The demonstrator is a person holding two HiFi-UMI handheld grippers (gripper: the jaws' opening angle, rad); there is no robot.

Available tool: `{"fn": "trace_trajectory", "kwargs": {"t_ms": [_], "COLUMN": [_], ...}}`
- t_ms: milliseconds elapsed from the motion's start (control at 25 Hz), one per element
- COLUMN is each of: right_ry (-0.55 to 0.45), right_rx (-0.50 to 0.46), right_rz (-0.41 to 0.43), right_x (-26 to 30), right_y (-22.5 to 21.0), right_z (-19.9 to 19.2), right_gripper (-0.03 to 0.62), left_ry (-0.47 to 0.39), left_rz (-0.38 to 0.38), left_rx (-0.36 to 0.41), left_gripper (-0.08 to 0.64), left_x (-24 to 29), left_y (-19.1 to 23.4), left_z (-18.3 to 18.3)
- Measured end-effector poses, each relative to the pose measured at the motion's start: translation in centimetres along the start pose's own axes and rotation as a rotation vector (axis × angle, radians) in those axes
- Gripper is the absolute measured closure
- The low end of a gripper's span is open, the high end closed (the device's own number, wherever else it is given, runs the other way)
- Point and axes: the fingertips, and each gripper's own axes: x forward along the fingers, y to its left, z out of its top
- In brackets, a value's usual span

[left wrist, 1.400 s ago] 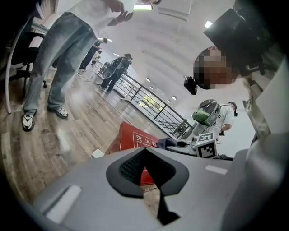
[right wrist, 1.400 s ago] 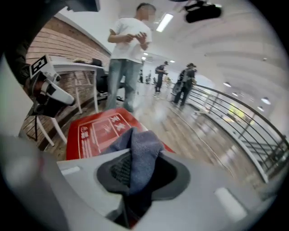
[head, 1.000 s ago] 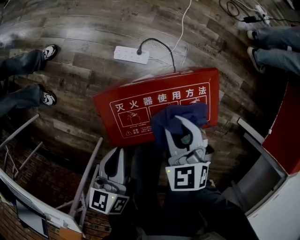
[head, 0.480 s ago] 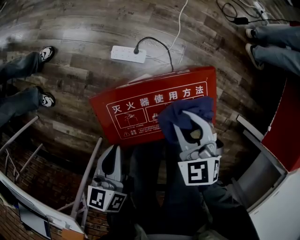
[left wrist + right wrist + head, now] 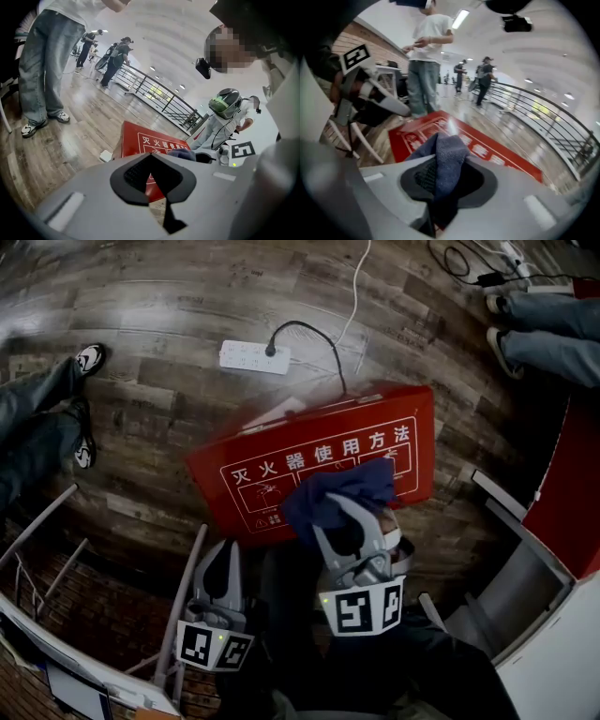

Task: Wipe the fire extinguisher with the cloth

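The red fire extinguisher box (image 5: 281, 456) with white lettering lies on the wooden floor in the middle of the head view. My right gripper (image 5: 349, 507) is shut on a dark blue cloth (image 5: 337, 488), which rests on the box's near edge. In the right gripper view the cloth (image 5: 449, 157) bunches between the pads, with the red box (image 5: 497, 147) beyond it. My left gripper (image 5: 225, 563) hangs at the lower left, off the box, its jaws together and holding nothing. The left gripper view looks over the box (image 5: 136, 140) toward the cloth (image 5: 183, 153).
A white power strip (image 5: 254, 356) with a black cable lies beyond the box. A person's legs (image 5: 37, 418) stand at the left and another's (image 5: 548, 334) at the top right. A white metal frame (image 5: 183, 577) is at my lower left, a white and red cabinet (image 5: 553, 615) at my right.
The right gripper with the cloth slid right along the box, then back left and nearer. The left gripper kept its place. The feet at the left shifted.
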Motion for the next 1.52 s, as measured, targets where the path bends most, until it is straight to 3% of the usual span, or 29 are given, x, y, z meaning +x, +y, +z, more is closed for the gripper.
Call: {"fn": "trace_trajectory", "kwargs": {"t_ms": [120,200,320,520,600,640,720,760,840,1040,1160,1280,1360,1520], "right_ry": [-0.083,-0.095,-0.079,-0.093,-0.09,-0.086,-0.082,-0.086,-0.074,0.016,0.019,0.131,0.154,0.119], "right_rx": [-0.161,-0.198,-0.232,-0.169,-0.089,0.006,0.199,0.24,0.223,0.17,0.104,-0.04,-0.13,-0.113], "right_rz": [0.207,0.257,0.164,-0.027,-0.016,0.009,0.086,0.138,0.289,0.843,1.064,1.185,1.234,1.255], "right_x": [1.6,1.7,1.1,-0.7,-1.0,-1.1,-1.1,-0.9,0.0,4.8,8.5,11.5,12.9,15.9], "right_y": [6.8,7.4,2.5,-11.8,-16.1,-17.7,-20.7,-22.0,-23.9,-22.0,-19.9,-15.4,-11.6,-5.1], "right_z": [3.6,3.6,1.6,-1.6,-2.7,-3.3,-3.8,-3.7,-3.3,-2.9,-3.0,-3.5,-1.9,3.6], "right_gripper": [0.505,0.505,0.505,0.505,0.505,0.505,0.505,0.505,0.505,0.508,0.509,0.509,0.518,0.518], "left_ry": [-0.007,-0.013,-0.019,-0.034,-0.042,-0.046,-0.056,-0.059,-0.065,-0.111,-0.112,-0.13,-0.135,-0.142], "left_rz": [0.006,0.005,-0.001,0.007,0.02,0.028,0.05,0.064,0.094,0.12,0.13,0.14,0.16,0.194], "left_rx": [0.008,0.012,0.016,0.008,-0.003,-0.01,-0.03,-0.043,-0.065,-0.116,-0.128,-0.144,-0.151,-0.169], "left_gripper": [0.555,0.555,0.555,0.555,0.555,0.555,0.555,0.555,0.555,0.555,0.555,0.555,0.555,0.555], "left_x": [0.0,0.2,0.7,2.0,2.8,3.2,4.1,4.5,5.4,8.7,9.8,10.1,9.5,8.3], "left_y": [0.5,0.6,0.4,-0.9,-1.7,-2.2,-3.1,-3.6,-4.4,-6.4,-7.2,-7.0,-6.1,-4.3], "left_z": [0.6,1.0,1.3,1.6,1.7,1.8,1.9,1.9,2.2,4.1,4.3,5.1,5.1,5.2]}}
